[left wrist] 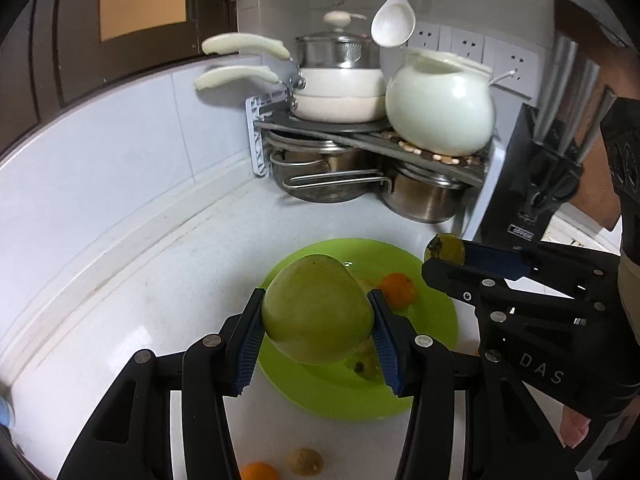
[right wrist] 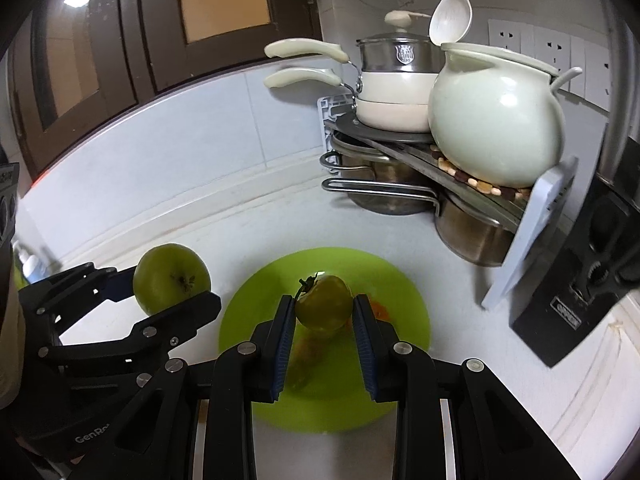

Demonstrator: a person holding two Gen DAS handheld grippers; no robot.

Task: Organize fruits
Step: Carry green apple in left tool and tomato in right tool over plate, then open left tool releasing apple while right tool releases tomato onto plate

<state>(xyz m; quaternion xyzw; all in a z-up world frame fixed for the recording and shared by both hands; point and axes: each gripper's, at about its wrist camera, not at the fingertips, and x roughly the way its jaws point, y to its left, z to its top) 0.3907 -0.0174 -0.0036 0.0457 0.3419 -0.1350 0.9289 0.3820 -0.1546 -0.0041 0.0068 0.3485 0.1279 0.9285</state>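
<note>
Both grippers loaded over the green plate: left gripper pinching the apple, right gripper pinching a smaller green fruit. Best lower each gently, clear of the orange.

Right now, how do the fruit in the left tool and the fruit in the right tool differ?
The green apple in the left tool is bigger and paler than the small green fruit in the right tool. The small green fruit shows a dark stalk with dried leaves; the apple shows only a dark calyx spot. Both are green, clamped between blue pads, and held over the green plate.
</note>
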